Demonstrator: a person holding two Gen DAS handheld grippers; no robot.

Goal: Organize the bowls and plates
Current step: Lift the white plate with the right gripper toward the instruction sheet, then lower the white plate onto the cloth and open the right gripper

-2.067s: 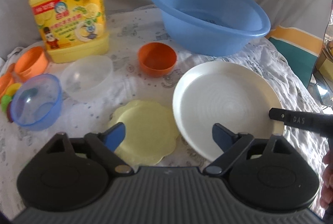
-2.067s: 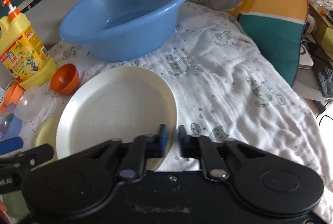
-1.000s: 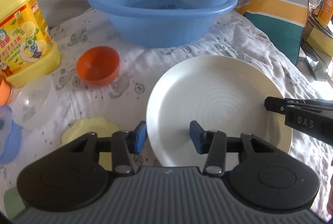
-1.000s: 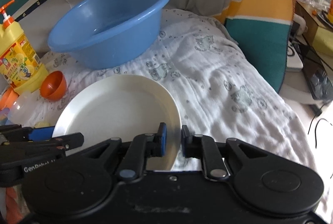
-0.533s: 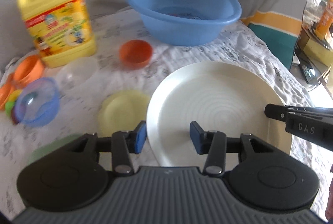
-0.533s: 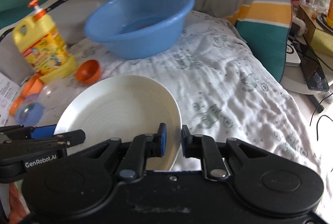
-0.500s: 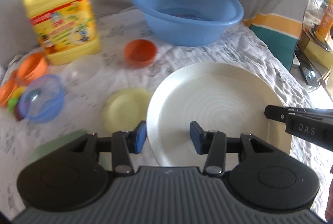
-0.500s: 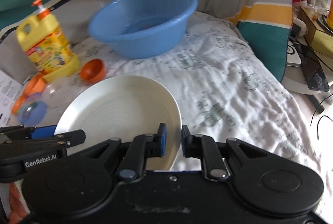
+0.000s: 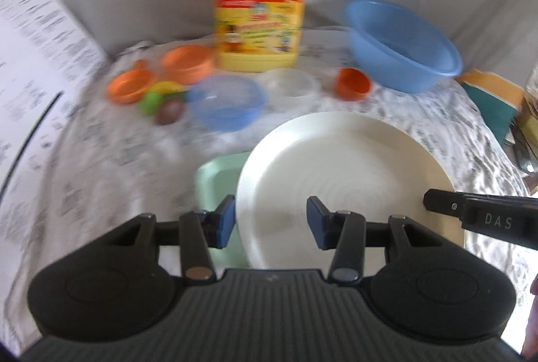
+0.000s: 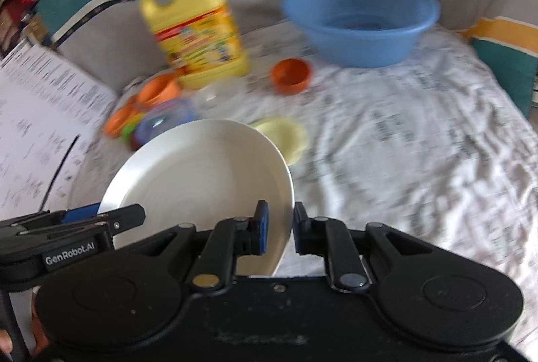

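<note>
"DAS" stands on the right hand-held gripper point(image 9: 437, 205), and "GenRobot.AI" on the left hand-held gripper point(image 10: 111, 219).

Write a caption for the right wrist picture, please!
Both grippers carry a big white plate above the patterned cloth.

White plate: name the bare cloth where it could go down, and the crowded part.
Bare cloth lies right of the yellow plate, in front of the blue basin. Crowded: the small bowls before the detergent jug, near the white plate.
</note>
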